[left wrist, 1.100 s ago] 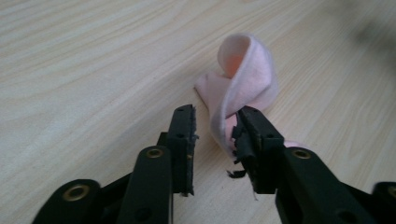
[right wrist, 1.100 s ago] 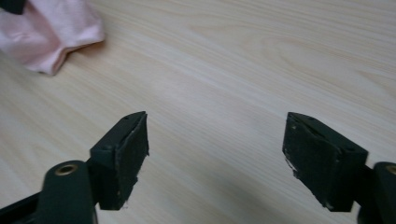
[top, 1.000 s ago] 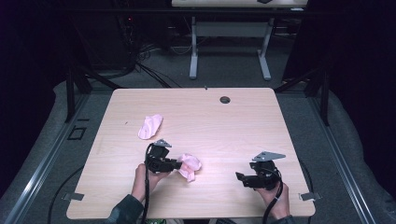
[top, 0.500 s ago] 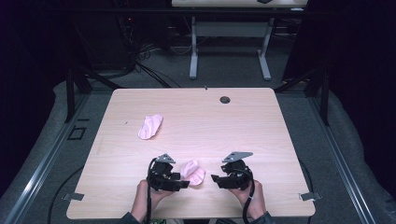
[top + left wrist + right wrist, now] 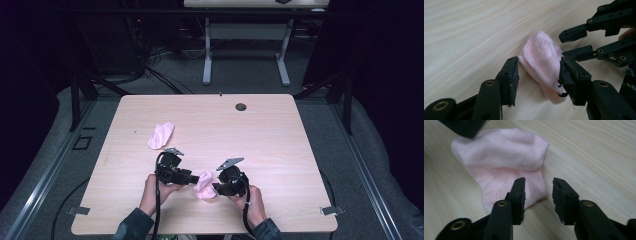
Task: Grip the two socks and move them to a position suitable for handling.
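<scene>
Pink sock [image 5: 204,185], crumpled and partly folded over itself, lying flat on the light wooden surface [image 5: 270,140] near its front edge.

no legible text, labels, numbers

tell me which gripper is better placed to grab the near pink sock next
Left, probably. The left gripper has its open jaws on either side of the near pink sock, so closing could pinch it. The right gripper has only the sock's edge under one jaw, with bare table in its gap.
</scene>
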### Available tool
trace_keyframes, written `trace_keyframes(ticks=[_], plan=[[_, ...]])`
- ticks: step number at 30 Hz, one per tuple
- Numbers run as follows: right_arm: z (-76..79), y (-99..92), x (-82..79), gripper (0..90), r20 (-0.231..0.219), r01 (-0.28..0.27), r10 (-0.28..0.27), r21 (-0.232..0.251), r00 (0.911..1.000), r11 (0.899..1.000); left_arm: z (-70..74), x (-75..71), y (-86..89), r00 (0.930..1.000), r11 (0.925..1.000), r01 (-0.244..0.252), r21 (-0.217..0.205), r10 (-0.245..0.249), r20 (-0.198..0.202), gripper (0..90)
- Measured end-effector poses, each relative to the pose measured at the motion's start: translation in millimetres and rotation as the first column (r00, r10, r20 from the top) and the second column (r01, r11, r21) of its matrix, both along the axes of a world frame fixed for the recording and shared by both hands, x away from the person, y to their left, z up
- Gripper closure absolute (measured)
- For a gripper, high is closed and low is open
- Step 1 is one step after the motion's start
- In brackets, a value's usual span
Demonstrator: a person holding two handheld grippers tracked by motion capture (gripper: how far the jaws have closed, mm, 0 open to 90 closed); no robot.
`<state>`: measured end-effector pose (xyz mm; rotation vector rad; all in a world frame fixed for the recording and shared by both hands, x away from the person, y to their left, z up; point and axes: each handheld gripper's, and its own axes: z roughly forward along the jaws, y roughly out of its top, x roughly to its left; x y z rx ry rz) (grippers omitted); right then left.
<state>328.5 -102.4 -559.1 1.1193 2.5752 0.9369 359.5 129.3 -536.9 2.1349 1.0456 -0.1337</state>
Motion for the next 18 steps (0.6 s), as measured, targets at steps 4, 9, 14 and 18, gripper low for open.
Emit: trace_keyframes(ticks=[4, 9, 14, 18], plan=[[-2.3, 1.7, -0.2, 72.1, -0.011, -0.002, 0.002, -0.005, 0.9999, 1.000, -13.7, 5.3, -10.3, 0.9987, 0.9997, 0.026, -0.001, -0.026, -0.044, 57.8], [-8.7, 2.2, -2.1, 81.1, 0.001, -0.002, 0.002, -0.014, 1.0000, 1.000, -20.3, 2.3, -9.8, 0.9986, 0.9994, 0.019, -0.029, -0.021, -0.048, 80.5], [-8.7, -0.8, -1.7, 87.4, -0.011, 0.002, -0.002, -0.004, 0.9999, 1.000, -16.3, -5.8, -3.3, 0.9993, 0.9996, -0.017, -0.021, 0.017, 0.032, 86.3], [-6.6, -3.5, -2.8, 90.0, -0.002, 0.016, -0.016, -0.013, 0.9999, 1.000, -9.4, -15.9, 5.0, 0.9918, 0.9971, -0.071, -0.024, 0.074, 0.104, 86.1]])
